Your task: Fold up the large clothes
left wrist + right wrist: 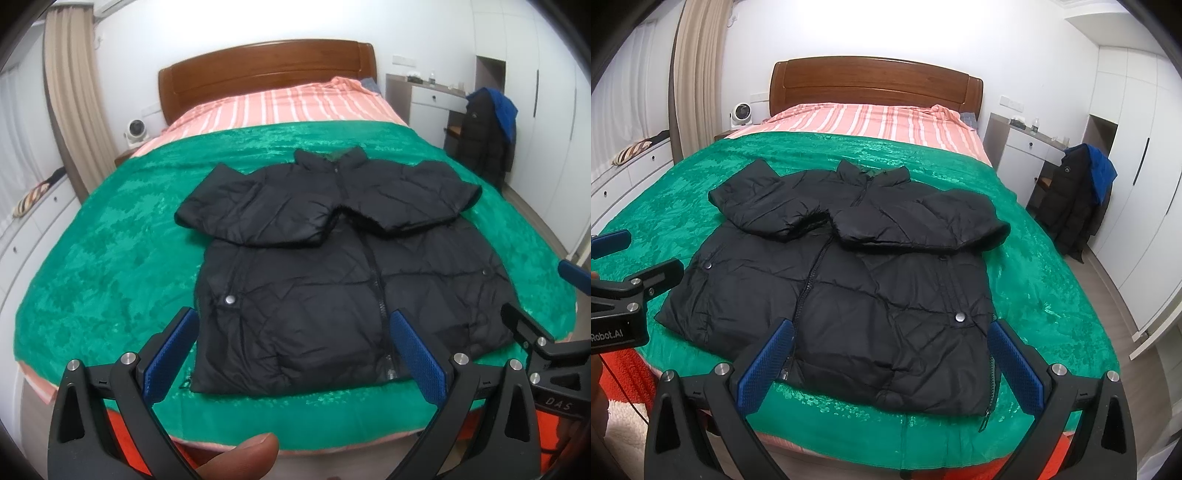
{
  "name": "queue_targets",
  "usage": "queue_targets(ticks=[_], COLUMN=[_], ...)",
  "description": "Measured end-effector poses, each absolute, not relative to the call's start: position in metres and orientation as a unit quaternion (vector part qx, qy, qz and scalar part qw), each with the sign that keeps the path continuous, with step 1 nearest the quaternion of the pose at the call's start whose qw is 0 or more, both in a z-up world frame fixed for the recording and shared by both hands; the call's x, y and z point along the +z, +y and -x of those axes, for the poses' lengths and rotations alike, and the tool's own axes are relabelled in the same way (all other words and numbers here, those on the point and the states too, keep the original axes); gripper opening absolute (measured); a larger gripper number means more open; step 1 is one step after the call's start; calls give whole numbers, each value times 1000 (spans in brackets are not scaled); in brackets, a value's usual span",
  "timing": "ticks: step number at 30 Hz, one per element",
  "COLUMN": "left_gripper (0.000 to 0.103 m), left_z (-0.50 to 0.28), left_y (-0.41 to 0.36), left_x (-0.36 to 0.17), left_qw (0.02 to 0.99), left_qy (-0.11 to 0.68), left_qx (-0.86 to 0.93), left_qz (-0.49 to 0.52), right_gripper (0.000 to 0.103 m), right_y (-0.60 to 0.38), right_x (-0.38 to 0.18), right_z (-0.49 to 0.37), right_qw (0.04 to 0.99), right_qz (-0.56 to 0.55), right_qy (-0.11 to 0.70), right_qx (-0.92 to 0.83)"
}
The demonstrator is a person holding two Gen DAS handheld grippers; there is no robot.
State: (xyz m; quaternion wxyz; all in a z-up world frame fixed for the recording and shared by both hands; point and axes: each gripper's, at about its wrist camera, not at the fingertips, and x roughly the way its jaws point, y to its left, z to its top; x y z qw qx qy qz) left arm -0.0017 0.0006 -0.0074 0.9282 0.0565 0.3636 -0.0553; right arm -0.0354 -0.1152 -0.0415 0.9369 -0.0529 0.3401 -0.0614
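A black puffer jacket (pixel 332 258) lies flat, front up, on the green blanket (pixel 110 240), collar toward the headboard, both sleeves folded across the chest. It also shows in the right wrist view (pixel 849 277). My left gripper (pixel 295 339) is open and empty, held above the jacket's hem near the foot of the bed. My right gripper (pixel 890 350) is open and empty over the hem's right part. Each gripper shows at the edge of the other's view: the right one (pixel 535 295), the left one (pixel 642 254).
The bed has a wooden headboard (pixel 266 70) and striped pink sheet (pixel 280 107). A chair with dark and blue coats (pixel 487 136) stands to the right by a white desk (pixel 432 99). White drawers (pixel 29 229) run along the left. A small fan (pixel 135 133) sits by the bed.
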Motion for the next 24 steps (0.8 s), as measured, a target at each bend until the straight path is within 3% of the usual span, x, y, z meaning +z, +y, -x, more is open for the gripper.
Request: queue_targets(ticks=[24], left_gripper=[103], left_z=[0], left_y=[2], left_x=[-10], left_qw=[926], left_qy=[371], left_qx=[-55], left_qz=[-55], right_gripper=[103], right_y=[-116], right_x=[-46], right_z=[32], right_qw=[935], right_qz=[61], right_qy=[344], right_qx=[-62])
